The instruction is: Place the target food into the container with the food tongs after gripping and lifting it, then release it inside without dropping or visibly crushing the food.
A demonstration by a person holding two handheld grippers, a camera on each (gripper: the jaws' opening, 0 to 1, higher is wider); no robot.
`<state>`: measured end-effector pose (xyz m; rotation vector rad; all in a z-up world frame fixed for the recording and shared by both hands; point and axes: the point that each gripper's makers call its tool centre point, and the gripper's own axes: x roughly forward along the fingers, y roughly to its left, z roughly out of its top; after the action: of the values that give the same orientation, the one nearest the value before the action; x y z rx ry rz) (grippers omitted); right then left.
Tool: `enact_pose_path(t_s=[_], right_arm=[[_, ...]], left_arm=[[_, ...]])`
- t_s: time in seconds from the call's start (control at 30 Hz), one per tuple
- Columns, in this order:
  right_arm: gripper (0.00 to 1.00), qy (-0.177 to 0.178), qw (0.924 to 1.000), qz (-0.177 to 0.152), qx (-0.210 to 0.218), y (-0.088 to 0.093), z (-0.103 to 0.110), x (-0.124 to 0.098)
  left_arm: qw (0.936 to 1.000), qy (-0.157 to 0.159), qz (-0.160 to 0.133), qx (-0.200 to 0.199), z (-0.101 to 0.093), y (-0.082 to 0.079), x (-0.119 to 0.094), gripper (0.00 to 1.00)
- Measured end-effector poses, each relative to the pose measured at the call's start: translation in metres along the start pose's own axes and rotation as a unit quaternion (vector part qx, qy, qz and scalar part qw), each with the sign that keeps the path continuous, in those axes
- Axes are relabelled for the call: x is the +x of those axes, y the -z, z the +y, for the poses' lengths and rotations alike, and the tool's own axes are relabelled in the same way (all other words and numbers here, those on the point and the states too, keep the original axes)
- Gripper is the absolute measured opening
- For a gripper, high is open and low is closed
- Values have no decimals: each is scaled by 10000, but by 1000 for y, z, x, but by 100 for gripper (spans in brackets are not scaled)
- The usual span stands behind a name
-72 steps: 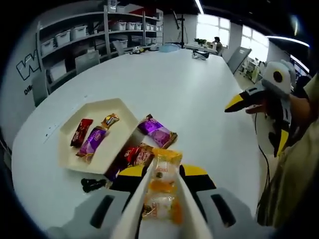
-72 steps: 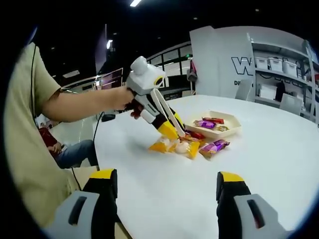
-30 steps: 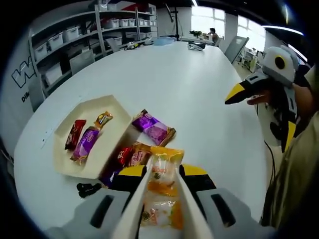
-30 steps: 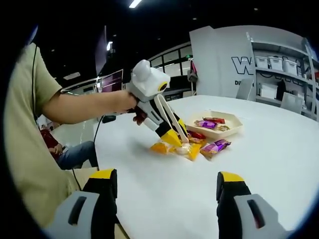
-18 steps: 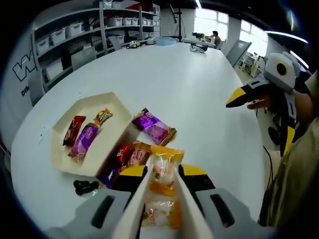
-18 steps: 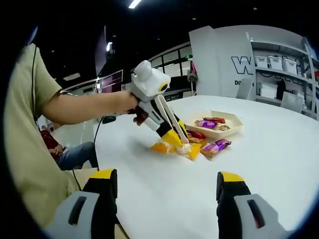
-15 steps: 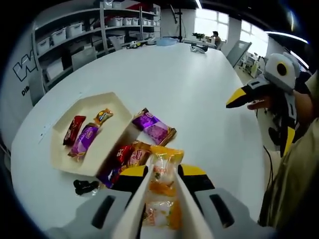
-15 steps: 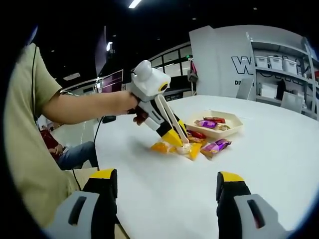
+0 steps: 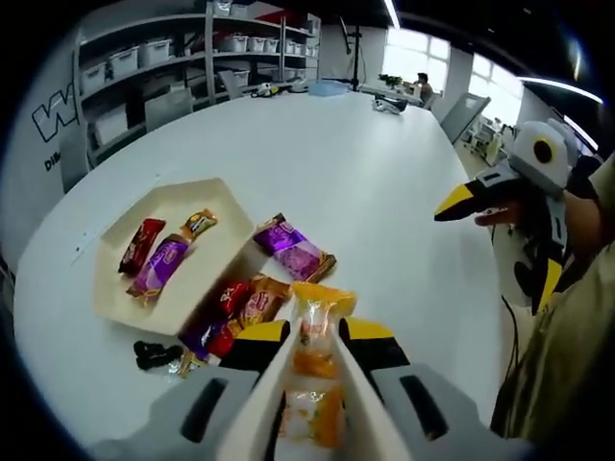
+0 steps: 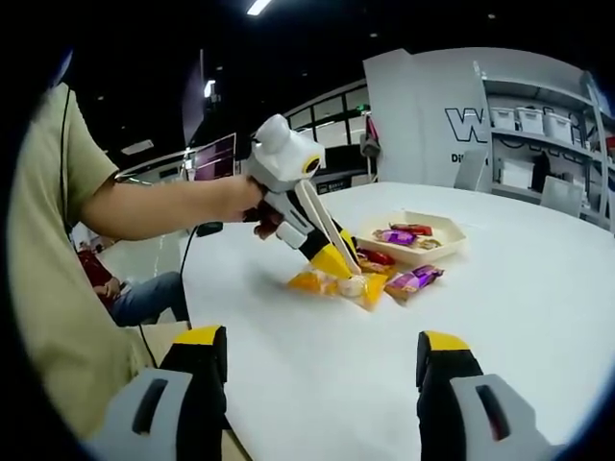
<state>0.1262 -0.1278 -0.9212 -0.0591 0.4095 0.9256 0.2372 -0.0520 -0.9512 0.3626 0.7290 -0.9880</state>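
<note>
Orange-and-clear wrapped snack packet (image 9: 314, 370) sits pinched between the white food tongs (image 9: 288, 403), which the left gripper (image 9: 312, 338) squeezes with its yellow-tipped jaws; in the right gripper view it touches the white round table (image 10: 538, 288). Just beyond lie a purple wrapped candy (image 9: 293, 252) and a cream hexagonal tray (image 9: 207, 254) holding three sweets. The right gripper (image 10: 322, 370) hangs with jaws wide, holding nothing.

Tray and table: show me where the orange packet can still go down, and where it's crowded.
Inside the tray, the half nearer the table's middle is bare; three wrappers line its far side, among them the purple bar. Beyond the loose purple packet the white table lies open. Crowded: the wrappers bunched at the tray's near corner, by the tongs' orange packet.
</note>
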Motion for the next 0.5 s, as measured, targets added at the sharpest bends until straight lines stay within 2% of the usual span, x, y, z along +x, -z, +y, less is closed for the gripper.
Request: enact_pose_path(t_s=[0.23,0.5], right_arm=[[80,-1,10000,-8,-3,-1,1,0],[80,-9,10000,-17,-13,-1,2,0]], left_arm=[[10000,36,-47,-22,-3,-5,-9,18],[9995,73,-304,-41,-1,-27,-28,18]])
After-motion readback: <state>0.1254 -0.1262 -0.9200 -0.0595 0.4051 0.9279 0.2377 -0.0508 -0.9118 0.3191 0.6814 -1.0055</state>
